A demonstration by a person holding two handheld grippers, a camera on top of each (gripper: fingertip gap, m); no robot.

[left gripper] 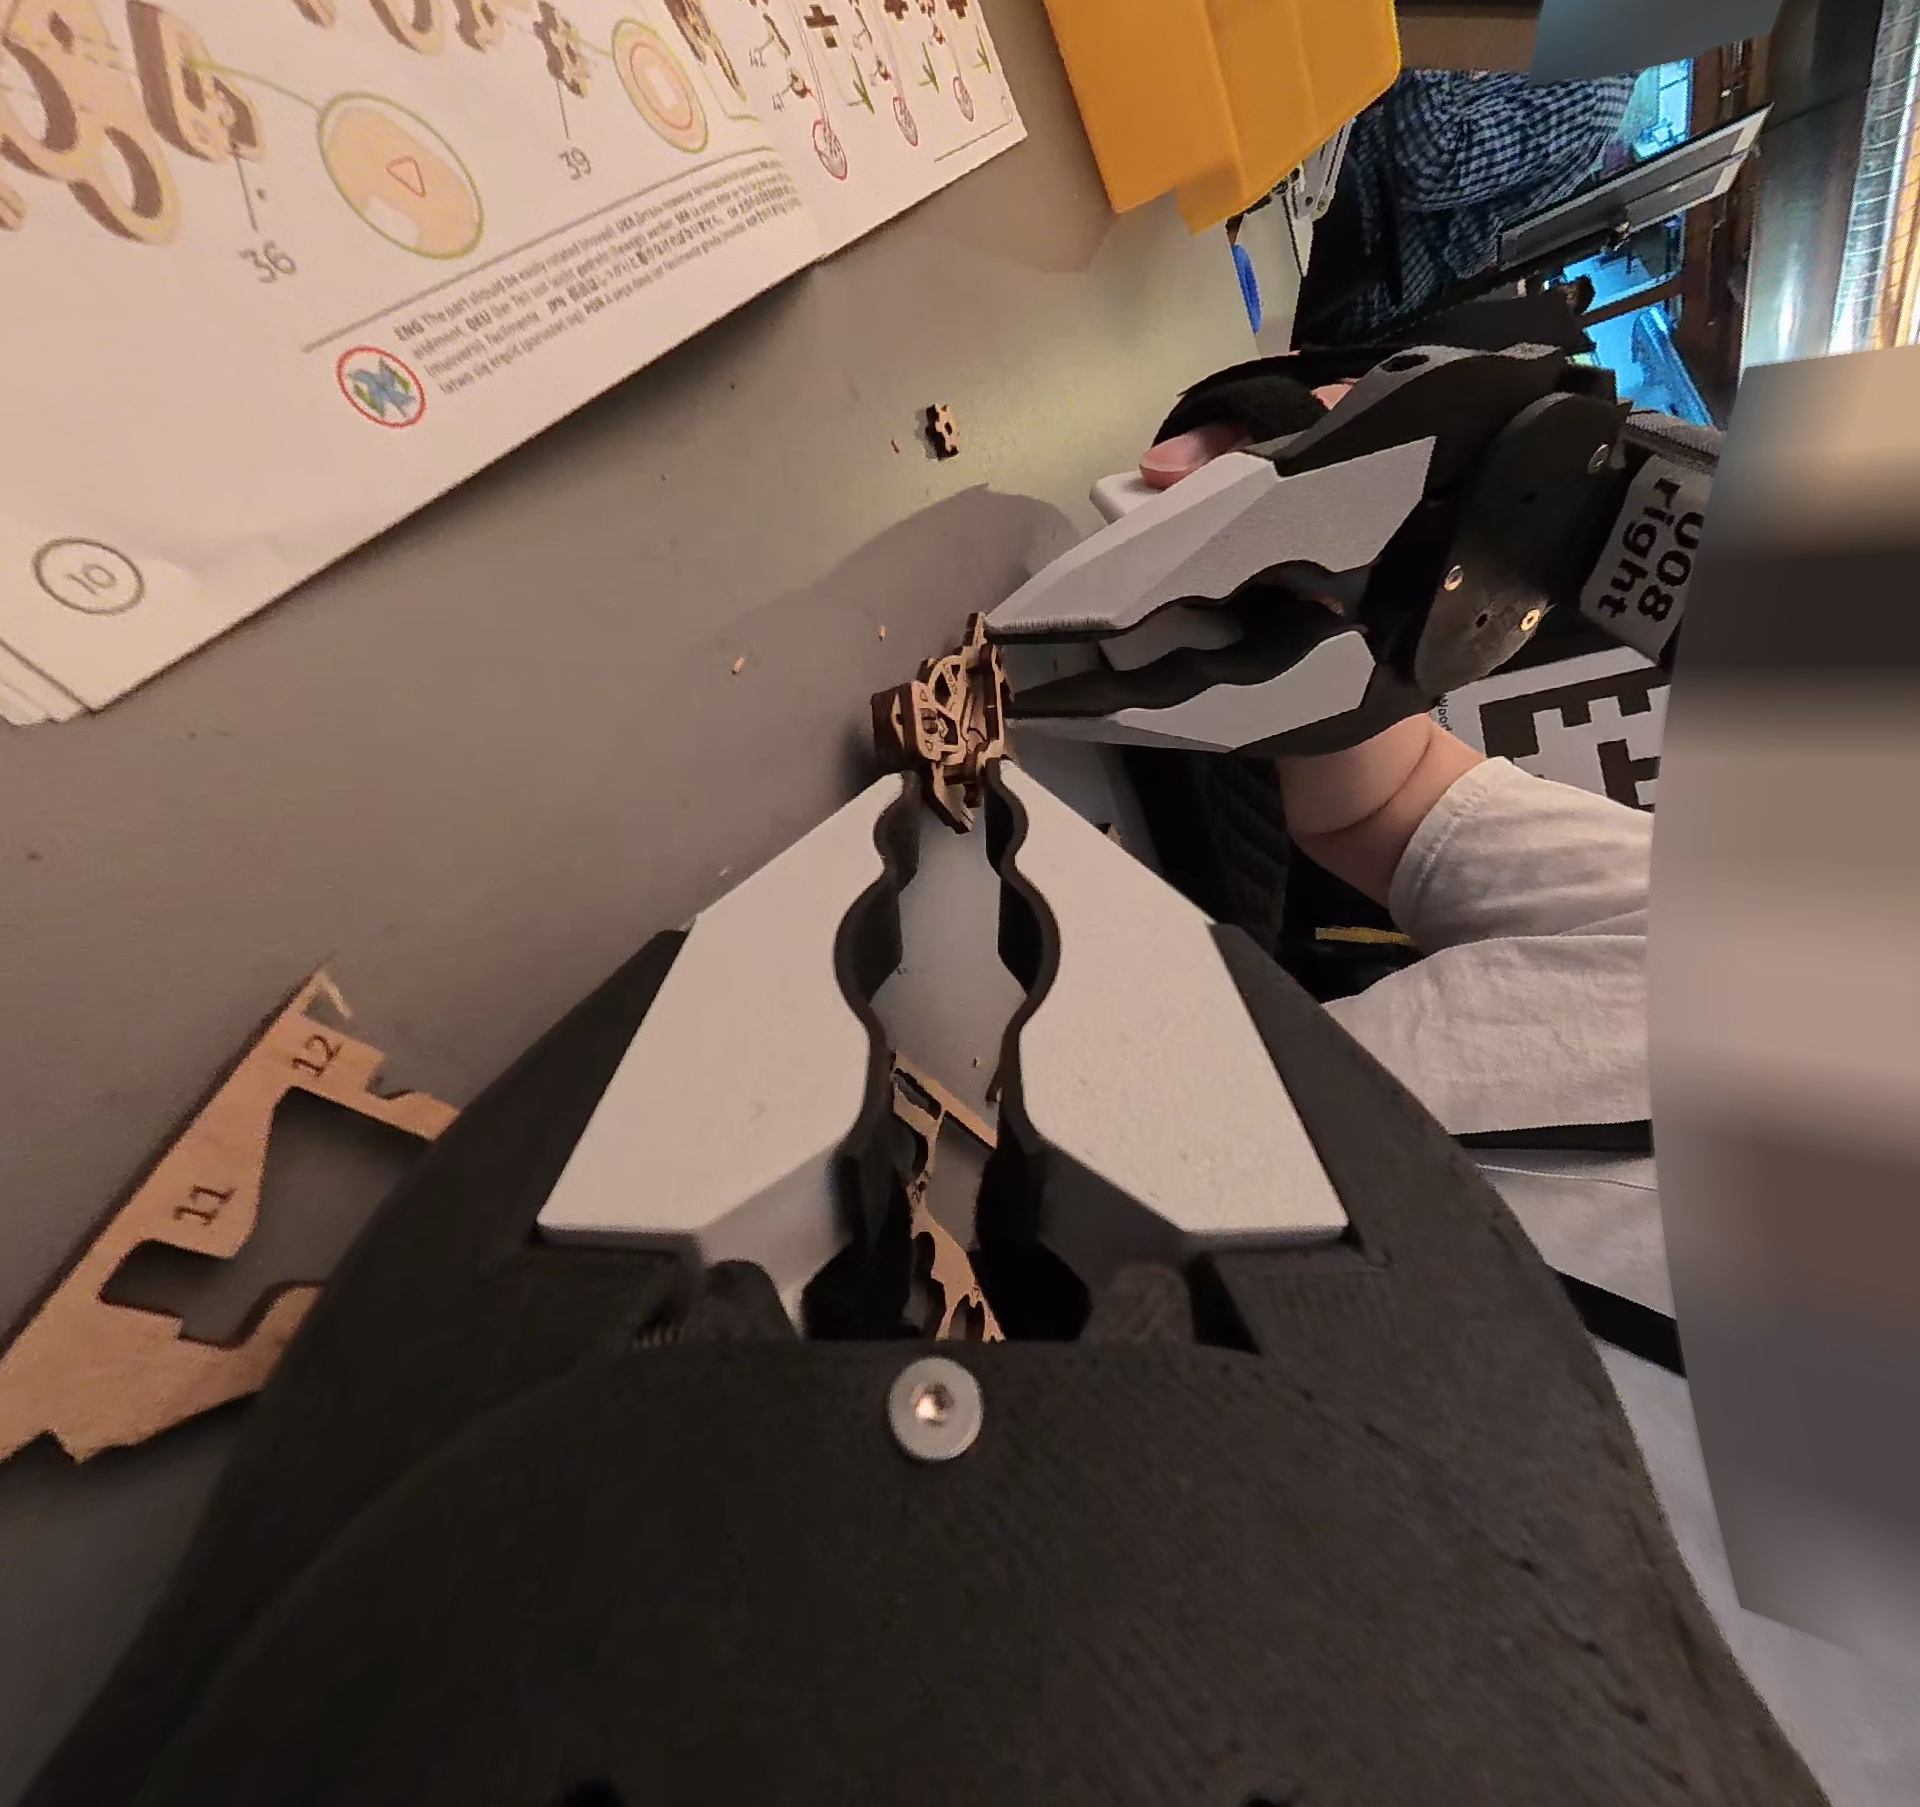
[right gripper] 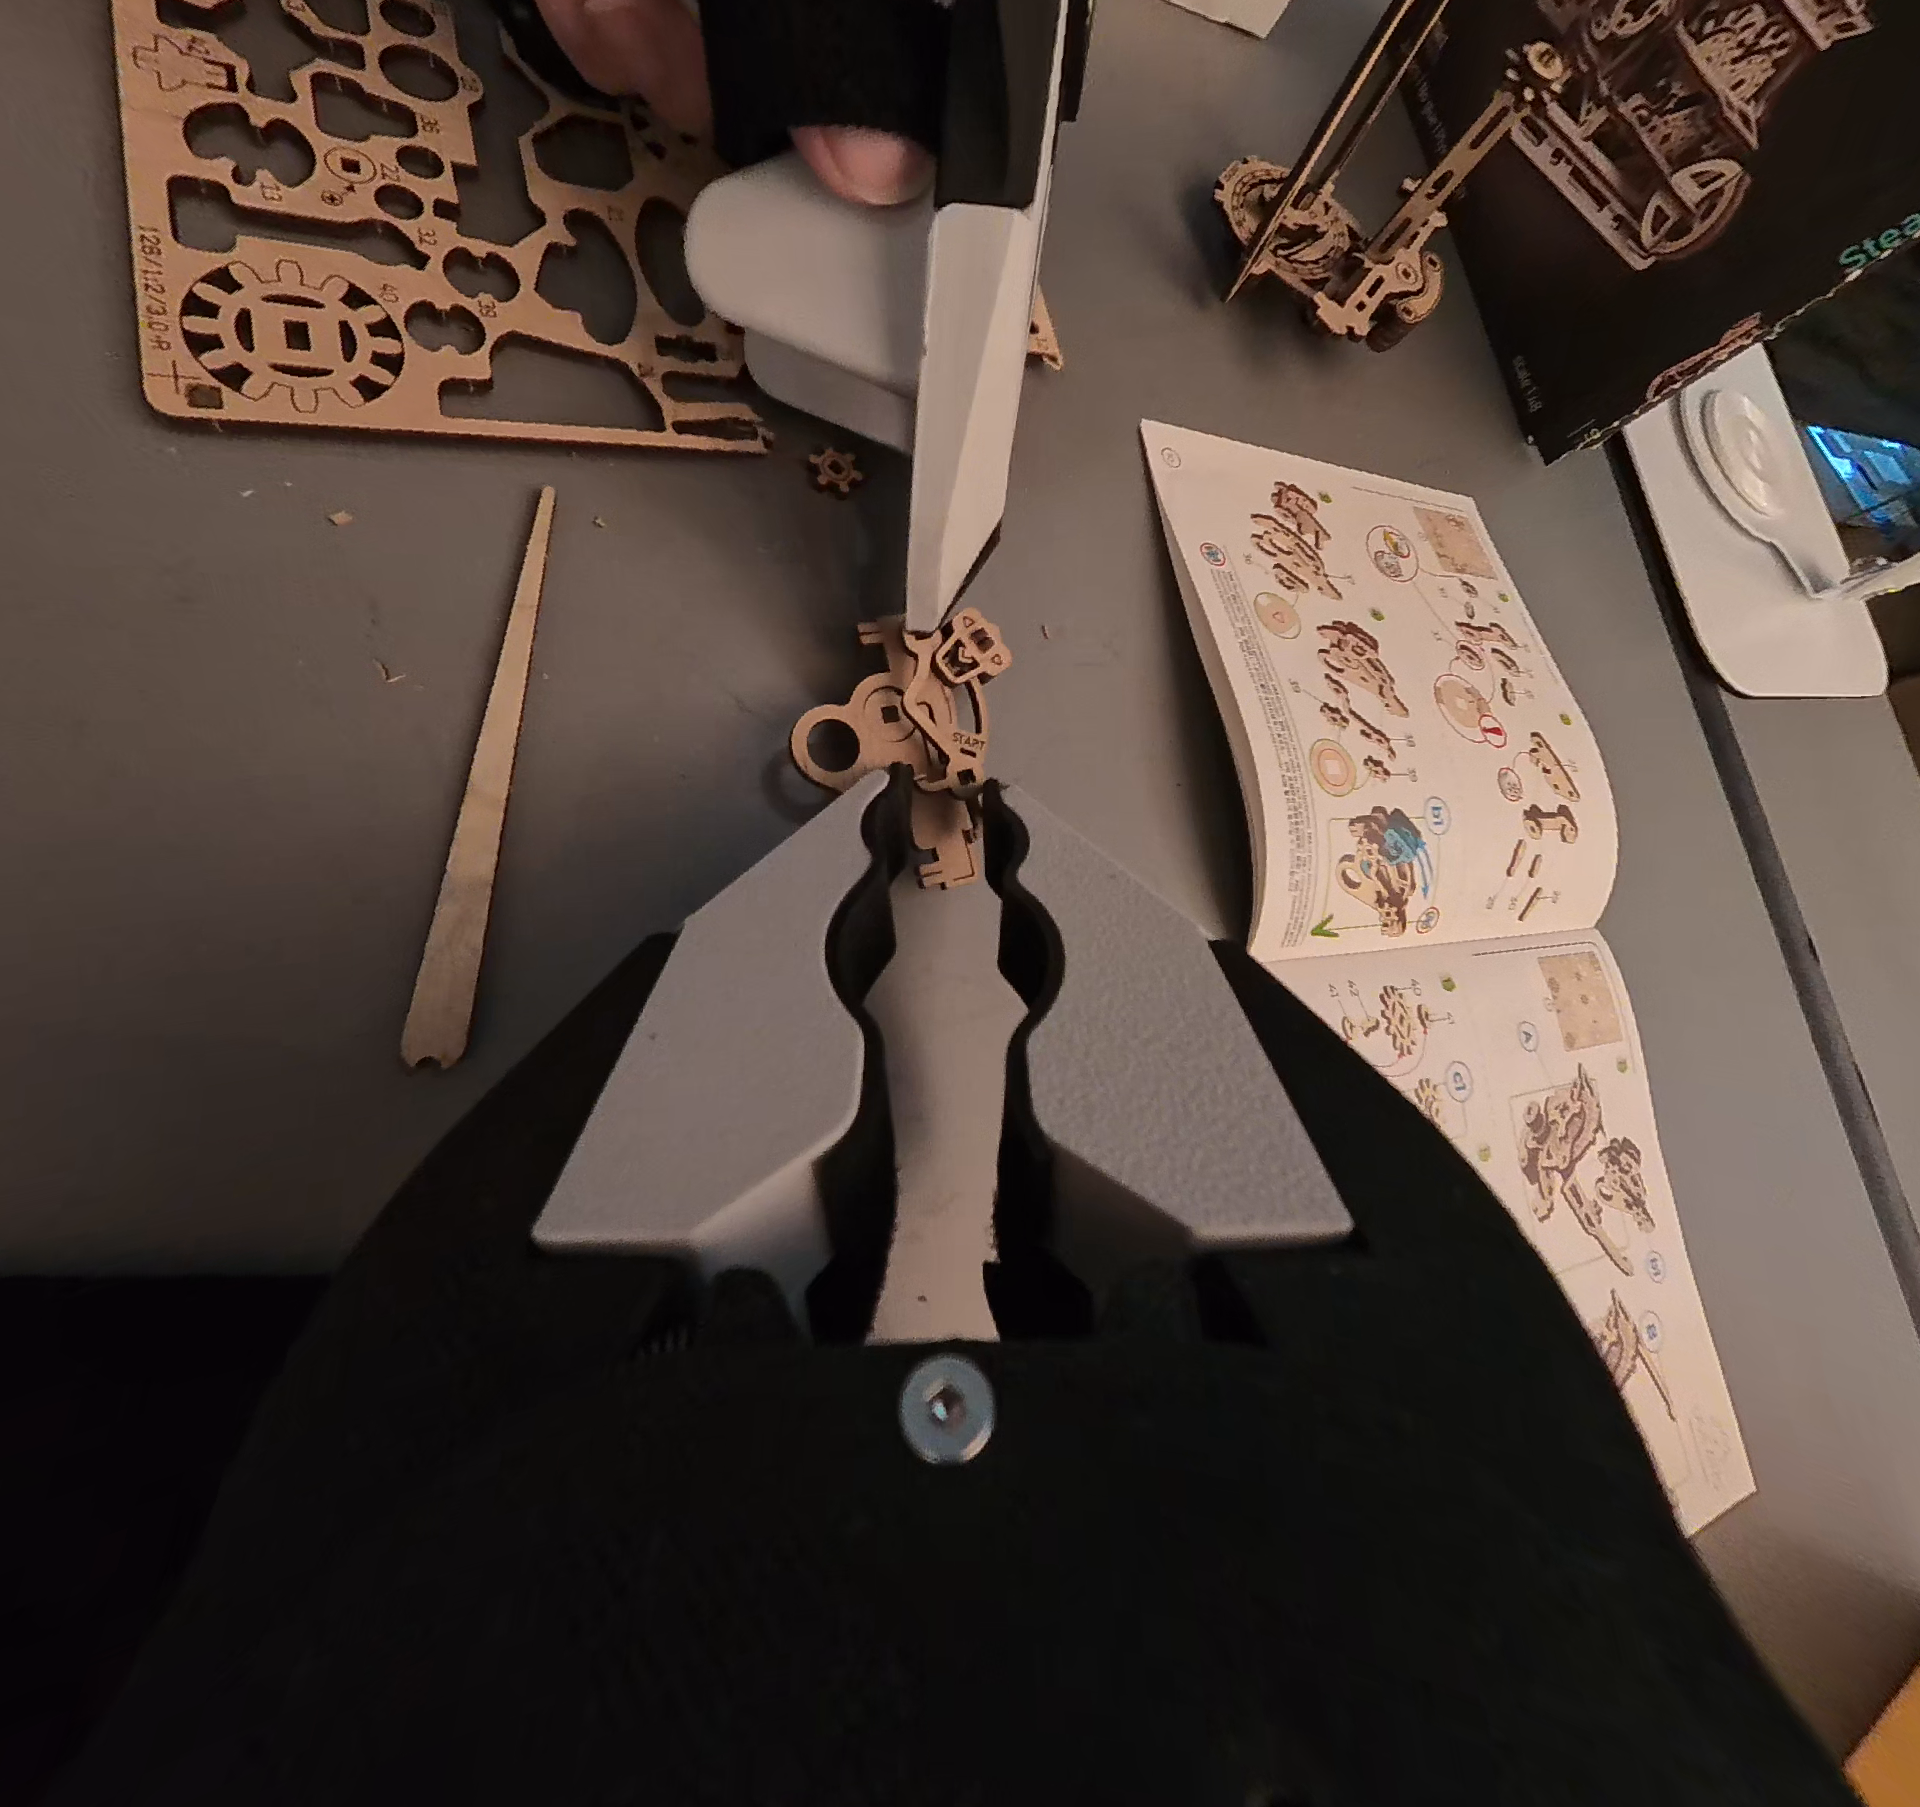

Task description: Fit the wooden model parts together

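A small wooden assembly (left gripper: 948, 718) of interlocked laser-cut parts is held above the grey table between both grippers. My left gripper (left gripper: 951, 786) is shut on its lower tab. My right gripper (left gripper: 1000, 664) comes in from the right and is shut on its upper side. In the right wrist view the wooden assembly (right gripper: 899, 723) shows a round eyelet and a curved arm. My right gripper (right gripper: 940, 796) pinches its bottom tab there. The left gripper (right gripper: 928, 616) reaches down from above, seen edge-on, and grips its top edge.
An open instruction booklet (right gripper: 1403, 770) lies at the right. A punched-out wooden sheet (right gripper: 312, 199) lies at the far left, with a loose small gear (right gripper: 836, 471) and a thin wooden stick (right gripper: 483, 791). A partly built model (right gripper: 1340, 240) and a dark box (right gripper: 1662, 147) stand at the back right. A yellow bin (left gripper: 1205, 32) is beyond the booklet. The grippers are tip to tip, or close to it. About 7 cm separates my right fingertips from the thin wooden stick (right gripper: 483, 791).
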